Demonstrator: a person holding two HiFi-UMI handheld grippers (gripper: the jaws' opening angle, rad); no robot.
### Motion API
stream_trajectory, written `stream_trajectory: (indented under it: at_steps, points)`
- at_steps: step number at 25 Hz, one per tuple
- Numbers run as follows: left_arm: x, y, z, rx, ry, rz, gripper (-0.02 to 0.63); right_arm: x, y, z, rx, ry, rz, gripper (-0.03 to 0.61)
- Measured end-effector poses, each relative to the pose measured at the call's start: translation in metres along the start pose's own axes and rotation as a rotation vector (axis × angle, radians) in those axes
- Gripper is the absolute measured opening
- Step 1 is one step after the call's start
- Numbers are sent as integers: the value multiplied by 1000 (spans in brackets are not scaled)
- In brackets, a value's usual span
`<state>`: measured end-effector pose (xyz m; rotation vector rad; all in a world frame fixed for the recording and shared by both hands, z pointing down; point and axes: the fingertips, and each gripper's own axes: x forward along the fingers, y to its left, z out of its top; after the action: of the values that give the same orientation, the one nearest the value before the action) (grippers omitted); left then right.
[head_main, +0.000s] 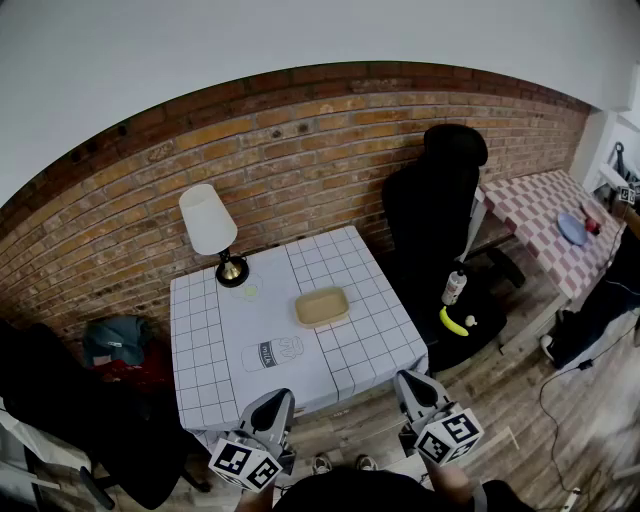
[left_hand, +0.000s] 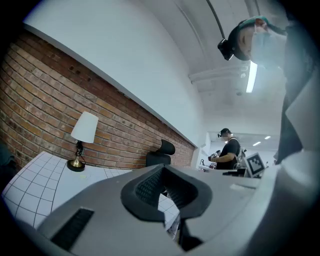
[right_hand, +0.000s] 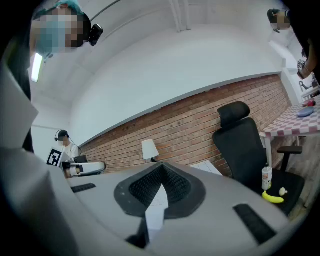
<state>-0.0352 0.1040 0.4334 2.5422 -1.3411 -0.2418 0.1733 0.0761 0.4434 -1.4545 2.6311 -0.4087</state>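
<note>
With the left tool (head_main: 278, 400) and right tool (head_main: 410, 382) held closed and empty, the bottle (head_main: 272, 353) lying by the near edge of the counter (head_main: 200, 340) is judged light, roll-prone and best gripped mid-body.

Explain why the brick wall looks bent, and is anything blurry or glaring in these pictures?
Head view: the wide lens bows the brick wall into an arch, and light is even over the table. Left gripper view: the left gripper looms soft and close, and a ceiling light glares. Right gripper view: corners go dark, yet the chair is sharp.
</note>
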Motion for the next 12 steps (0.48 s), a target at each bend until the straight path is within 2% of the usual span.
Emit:
stream_trajectory:
  at_steps: [12]
  points:
    - [-6, -33, -17, -16, -29, 105, 11, -25, -21, 4, 32, -7, 84, 5]
